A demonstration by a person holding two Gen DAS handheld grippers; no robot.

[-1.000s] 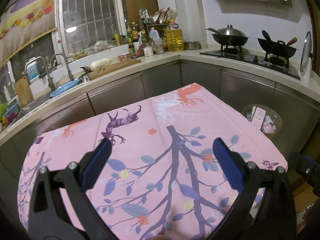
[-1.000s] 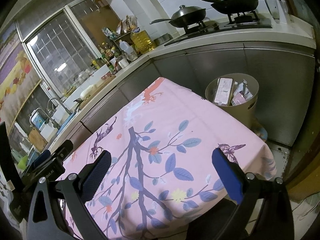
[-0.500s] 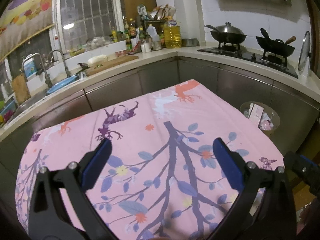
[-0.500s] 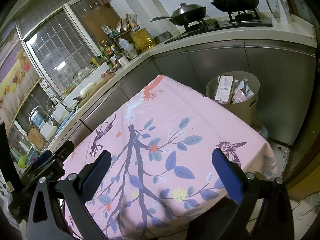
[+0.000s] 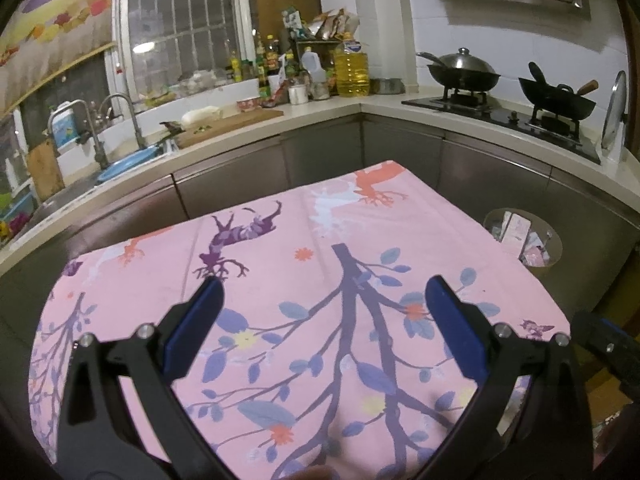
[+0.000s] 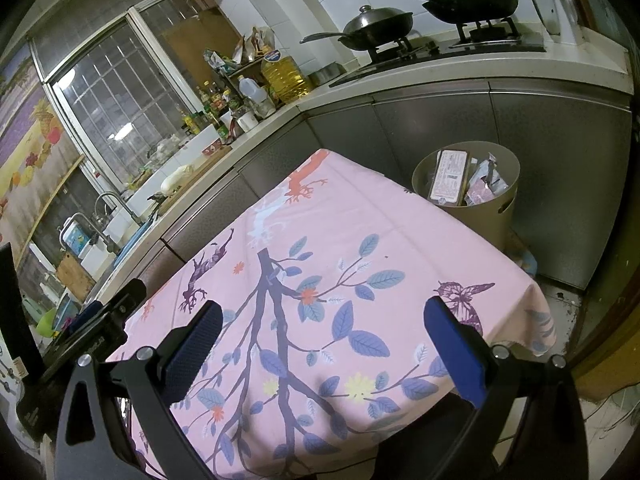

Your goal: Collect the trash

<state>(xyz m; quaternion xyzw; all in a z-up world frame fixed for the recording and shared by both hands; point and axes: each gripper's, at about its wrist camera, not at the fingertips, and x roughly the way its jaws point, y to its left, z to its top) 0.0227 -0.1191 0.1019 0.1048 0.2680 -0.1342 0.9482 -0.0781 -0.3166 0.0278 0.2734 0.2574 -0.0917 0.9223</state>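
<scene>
A beige trash bin [image 6: 470, 196] stands on the floor past the table's far right corner, holding a flat printed packet [image 6: 450, 176] and other wrappers; it also shows in the left wrist view [image 5: 524, 240]. A table with a pink floral cloth [image 5: 320, 280] fills both views [image 6: 340, 280]; I see no loose trash on it. My left gripper [image 5: 324, 300] is open and empty above the cloth. My right gripper [image 6: 324, 320] is open and empty above the cloth's near right side.
Grey kitchen cabinets and a counter [image 5: 320, 120] wrap around the table's far sides. A stove with two woks [image 5: 508, 80] is at the right, a sink with taps [image 5: 100, 140] at the left. The other gripper's body [image 6: 96, 328] shows at the right wrist view's left.
Both grippers have drawn slightly back and tilted up, so the table sits a little lower in each view. Both stay open and empty.
</scene>
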